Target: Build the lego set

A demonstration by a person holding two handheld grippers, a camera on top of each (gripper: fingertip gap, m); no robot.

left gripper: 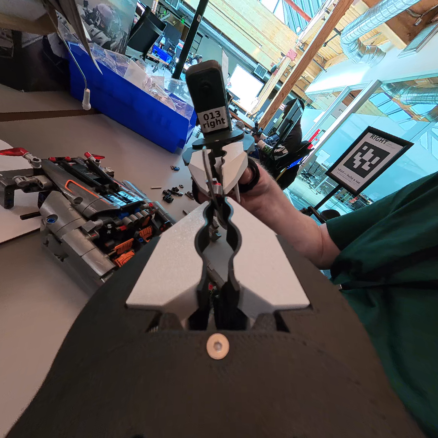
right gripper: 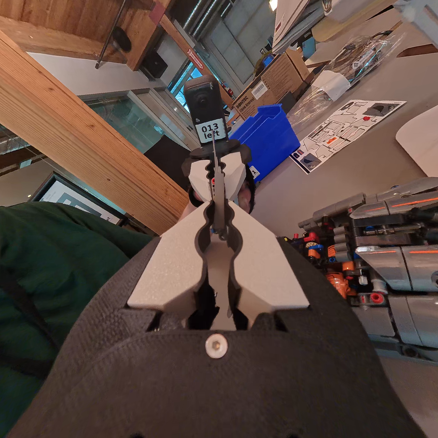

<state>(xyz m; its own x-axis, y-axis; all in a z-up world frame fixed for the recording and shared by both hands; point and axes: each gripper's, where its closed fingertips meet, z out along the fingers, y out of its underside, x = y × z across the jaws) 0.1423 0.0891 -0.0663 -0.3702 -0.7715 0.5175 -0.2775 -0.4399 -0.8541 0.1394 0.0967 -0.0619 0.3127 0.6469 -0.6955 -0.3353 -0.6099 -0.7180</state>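
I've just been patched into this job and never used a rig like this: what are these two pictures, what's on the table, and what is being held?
There is no robot arm. A person holds a hand-held two-finger tool in each hand, each with its own camera looking along its fingers.

The left wrist view shows the left tool up close, with the right tool facing it. The right wrist view is the reverse.

The tools meet tip to tip in the air, both pinching a thin grey lego piece between them.

On the table lie a half-built grey and orange lego model, loose small parts, a blue bin and a sticker sheet.
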